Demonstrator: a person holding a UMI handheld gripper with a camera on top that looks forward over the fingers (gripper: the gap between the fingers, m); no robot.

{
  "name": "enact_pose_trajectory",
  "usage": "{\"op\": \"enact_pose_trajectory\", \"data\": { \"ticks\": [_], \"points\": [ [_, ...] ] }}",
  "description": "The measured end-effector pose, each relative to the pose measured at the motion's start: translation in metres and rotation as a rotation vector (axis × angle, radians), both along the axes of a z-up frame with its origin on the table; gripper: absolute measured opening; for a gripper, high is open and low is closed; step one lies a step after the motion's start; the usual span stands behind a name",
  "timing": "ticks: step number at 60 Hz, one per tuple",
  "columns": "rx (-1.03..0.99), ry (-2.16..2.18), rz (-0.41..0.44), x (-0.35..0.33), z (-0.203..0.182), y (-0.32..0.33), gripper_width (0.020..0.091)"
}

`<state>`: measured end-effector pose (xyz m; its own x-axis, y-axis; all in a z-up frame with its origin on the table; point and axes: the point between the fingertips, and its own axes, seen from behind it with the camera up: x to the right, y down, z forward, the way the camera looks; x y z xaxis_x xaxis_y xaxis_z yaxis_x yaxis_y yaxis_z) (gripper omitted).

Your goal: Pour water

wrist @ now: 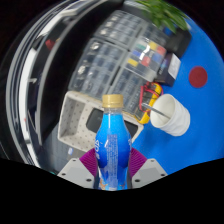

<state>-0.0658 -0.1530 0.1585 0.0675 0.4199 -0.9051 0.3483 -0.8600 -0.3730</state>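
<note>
Gripper [112, 170] clenched on upright blue plastic water bottle [112, 145] — white paper cup [172, 114] lies right, slightly farther, tipped

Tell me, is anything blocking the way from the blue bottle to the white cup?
Nothing visible does. The gripper is shut on the blue plastic bottle with a tan cap. The white paper cup sits ahead and to the bottle's right, with only bare blue tabletop showing between them.
</note>
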Motion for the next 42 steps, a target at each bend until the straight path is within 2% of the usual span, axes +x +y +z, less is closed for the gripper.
{"op": "enact_pose_trajectory", "data": {
  "ticks": [14,26,35,42],
  "points": [
    [-0.453,-0.163,-0.059,-0.022,-0.010,0.020,0.0374],
    [-0.710,-0.265,-0.079,-0.032,-0.010,0.017,0.0376],
    [-0.762,-0.307,-0.087,-0.034,-0.014,0.016,0.0377],
    [-0.667,-0.288,-0.066,-0.030,-0.012,0.017,0.0376]
  ]
}}
